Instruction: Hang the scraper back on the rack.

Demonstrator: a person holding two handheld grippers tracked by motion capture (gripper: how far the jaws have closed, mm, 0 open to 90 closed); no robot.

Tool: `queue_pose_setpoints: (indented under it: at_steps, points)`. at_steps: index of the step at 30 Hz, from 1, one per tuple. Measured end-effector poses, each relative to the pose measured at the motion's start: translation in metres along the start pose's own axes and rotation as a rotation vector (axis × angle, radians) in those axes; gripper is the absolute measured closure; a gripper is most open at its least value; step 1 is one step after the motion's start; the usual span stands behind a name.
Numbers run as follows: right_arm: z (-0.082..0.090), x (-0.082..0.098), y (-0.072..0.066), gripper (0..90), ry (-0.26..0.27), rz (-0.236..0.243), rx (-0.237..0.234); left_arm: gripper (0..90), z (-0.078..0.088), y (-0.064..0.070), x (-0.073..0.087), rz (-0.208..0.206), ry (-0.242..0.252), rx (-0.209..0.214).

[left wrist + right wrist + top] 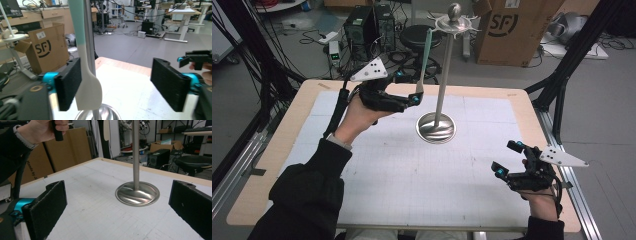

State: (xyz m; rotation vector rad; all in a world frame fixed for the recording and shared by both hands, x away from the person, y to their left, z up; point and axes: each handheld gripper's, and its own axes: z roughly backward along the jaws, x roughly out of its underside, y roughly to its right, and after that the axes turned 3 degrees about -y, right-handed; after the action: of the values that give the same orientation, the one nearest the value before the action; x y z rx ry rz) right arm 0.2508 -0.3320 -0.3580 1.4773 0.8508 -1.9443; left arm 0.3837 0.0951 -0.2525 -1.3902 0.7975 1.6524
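Beside the steel stand, my left gripper gapes around the hanging spatula, one pad touching it. My right gripper hovers open, empty, above the tabletop

place: looks like a robotics lab tbh | clues: black PC towers and loose cables on grey floor, SF cardboard box, black rig frame round the gridded worktop, rows of desks behind

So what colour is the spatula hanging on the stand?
The spatula has a mint-green handle and a white blade, clearest in the left gripper view.
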Motion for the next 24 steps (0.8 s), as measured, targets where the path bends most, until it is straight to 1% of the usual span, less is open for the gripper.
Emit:
queue_pose_setpoints:
  at_steps: [2,4,5,6,7,8,9,11,13,14,16,18,21,24]
  points:
    - [-0.001,0.0,0.0,0.6,0.002,0.008,0.002,21.4,0.005,0.0,0.005,0.003,0.005,0.014]
    - [-0.002,-0.001,-0.001,0.6,0.0,0.005,0.0,16.4,0.01,0.0,0.01,0.008,0.012,0.018]
    - [-0.002,-0.001,-0.001,0.6,-0.001,0.004,-0.001,14.9,0.014,-0.001,0.013,0.008,0.01,0.027]
    - [-0.003,-0.001,-0.001,0.6,-0.001,0.008,-0.001,13.5,0.016,-0.001,0.016,0.016,0.012,0.042]
    - [-0.003,-0.001,-0.001,0.6,0.002,0.008,0.0,10.6,0.019,-0.001,0.019,0.029,0.017,0.066]
    - [-0.004,-0.002,-0.001,0.6,0.003,0.01,0.0,6.9,0.022,-0.001,0.023,0.037,0.023,0.081]
    - [-0.004,-0.002,-0.001,0.6,0.006,0.01,-0.001,6.2,0.026,0.0,0.026,0.031,0.036,0.086]
    - [-0.006,-0.002,-0.001,0.6,0.006,0.012,-0.003,6.2,0.032,0.002,0.032,0.034,0.049,0.104]
    - [-0.007,-0.003,-0.001,0.6,0.005,0.01,-0.005,6.2,0.038,0.003,0.038,0.017,0.045,0.091]
    - [-0.008,-0.003,-0.001,0.6,0.003,0.009,-0.006,6.2,0.04,0.004,0.041,0.015,0.046,0.095]
    - [-0.01,-0.003,-0.001,0.6,0.0,0.011,-0.009,6.2,0.045,0.007,0.046,0.013,0.042,0.089]
    - [-0.012,-0.004,-0.001,0.6,0.0,0.014,-0.011,6.2,0.05,0.009,0.052,-0.002,0.037,0.081]
    - [-0.015,-0.004,-0.001,0.6,-0.005,0.016,-0.014,6.2,0.058,0.013,0.063,-0.02,0.024,0.053]
    - [-0.018,-0.004,-0.001,0.6,-0.005,0.023,-0.012,6.2,0.066,0.014,0.074,-0.016,0.017,0.026]
